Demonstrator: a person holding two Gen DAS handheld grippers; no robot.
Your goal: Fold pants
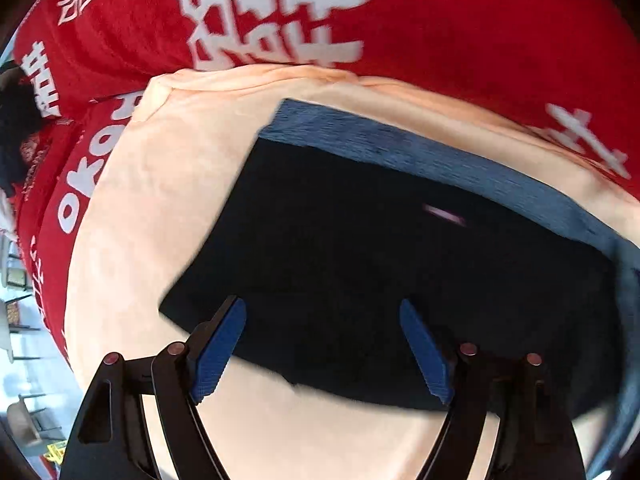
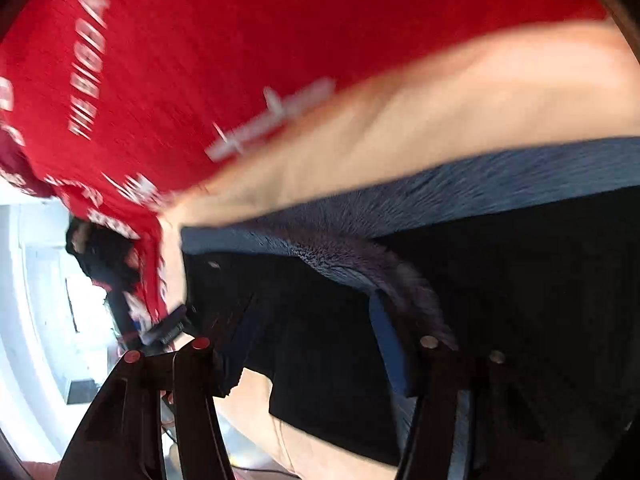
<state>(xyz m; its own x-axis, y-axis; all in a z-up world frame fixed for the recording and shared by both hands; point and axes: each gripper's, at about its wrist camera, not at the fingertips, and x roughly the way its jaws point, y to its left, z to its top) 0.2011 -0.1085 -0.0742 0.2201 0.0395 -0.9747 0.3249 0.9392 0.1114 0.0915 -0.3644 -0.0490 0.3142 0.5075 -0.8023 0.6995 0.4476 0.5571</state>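
A: How far along is the folding looking?

B: Judging by shape, nearly done. One pair of black pants (image 1: 380, 264) is lying as a compact rectangle with its blue fleece lining (image 1: 420, 152) showing along one edge, on the peach blanket (image 1: 160, 200) over the red printed cover (image 1: 460, 32).

A: And the claws?

B: Two. The left claw (image 1: 322, 344) is standing apart above the pants, gripping nothing. The right claw (image 2: 316, 356) is also apart; cloth is lying between its fingers, unpinched. Perhaps a final tidy is remaining.
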